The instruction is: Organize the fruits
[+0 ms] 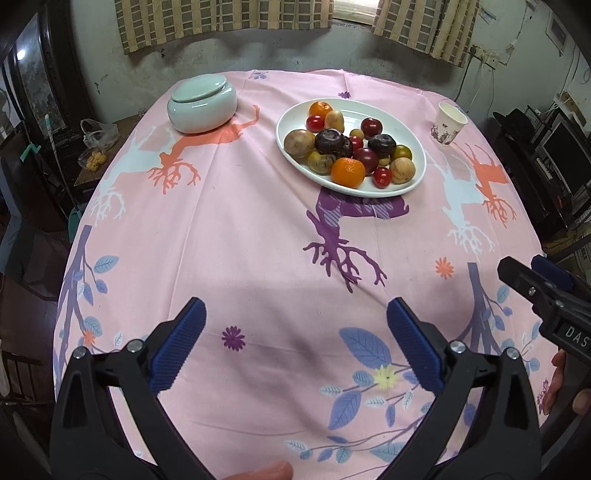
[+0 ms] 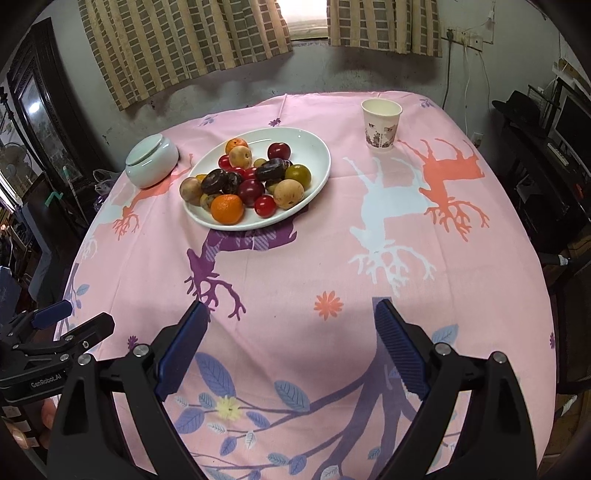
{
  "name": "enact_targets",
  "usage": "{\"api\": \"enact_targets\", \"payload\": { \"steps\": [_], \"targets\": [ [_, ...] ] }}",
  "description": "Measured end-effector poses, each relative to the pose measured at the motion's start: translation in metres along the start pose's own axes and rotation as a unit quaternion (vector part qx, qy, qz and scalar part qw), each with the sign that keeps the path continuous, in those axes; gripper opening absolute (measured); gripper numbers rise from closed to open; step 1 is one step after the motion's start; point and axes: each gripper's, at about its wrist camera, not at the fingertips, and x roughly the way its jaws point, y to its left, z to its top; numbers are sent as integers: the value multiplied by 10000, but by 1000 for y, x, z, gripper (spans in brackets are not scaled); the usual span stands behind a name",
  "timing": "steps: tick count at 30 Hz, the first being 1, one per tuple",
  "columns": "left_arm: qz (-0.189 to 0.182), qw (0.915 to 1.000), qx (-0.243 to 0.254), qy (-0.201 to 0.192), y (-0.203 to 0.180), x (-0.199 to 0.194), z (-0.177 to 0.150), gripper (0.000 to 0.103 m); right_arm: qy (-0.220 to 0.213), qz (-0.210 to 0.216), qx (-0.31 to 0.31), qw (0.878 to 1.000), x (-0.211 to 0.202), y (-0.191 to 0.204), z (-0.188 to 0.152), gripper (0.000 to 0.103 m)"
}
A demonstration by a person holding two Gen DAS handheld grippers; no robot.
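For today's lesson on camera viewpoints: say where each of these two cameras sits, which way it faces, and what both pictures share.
Left wrist view: sits on the left tongs, looking forward and down over the pink tablecloth towards the curtained wall; its own open blue pads show, with the right tongs at the right edge.
Right wrist view: sits on the right tongs, facing the same way; the left tongs show at the left edge.
Shared: the fruit plate, lidded jar and paper cup.

Pink tablecloth (image 1: pixel 258 229) printed with purple, orange and white deer; white oval plate (image 1: pixel 402 125) of orange, red, dark purple and tan fruit; pale green lidded jar (image 1: pixel 201 103); checked beige curtains (image 1: pixel 221 22).
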Motion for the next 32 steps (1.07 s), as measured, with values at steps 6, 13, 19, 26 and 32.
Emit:
{"api": "enact_targets", "payload": {
  "steps": [6, 13, 19, 26, 32],
  "targets": [
    [-17, 10000, -21, -87, 1, -13, -6, 101, 22, -22, -59, 10000, -8, 2, -12, 92],
    [-26, 10000, 38, -80, -1, -20, -11, 101, -8, -8, -76, 10000, -15, 3, -15, 92],
    [258, 9995, 149, -133, -7, -25, -17, 101, 8, 33, -97, 9999, -17, 2, -17, 92],
    [42, 9997, 202, -137, -8, -28, -19, 101, 25, 15, -92, 10000, -18, 2, -18, 92],
    [89, 9999, 106, -93, -6, -28, -21, 101, 65, 20, -114, 9999, -16, 2, -22, 92]
  ]
}}
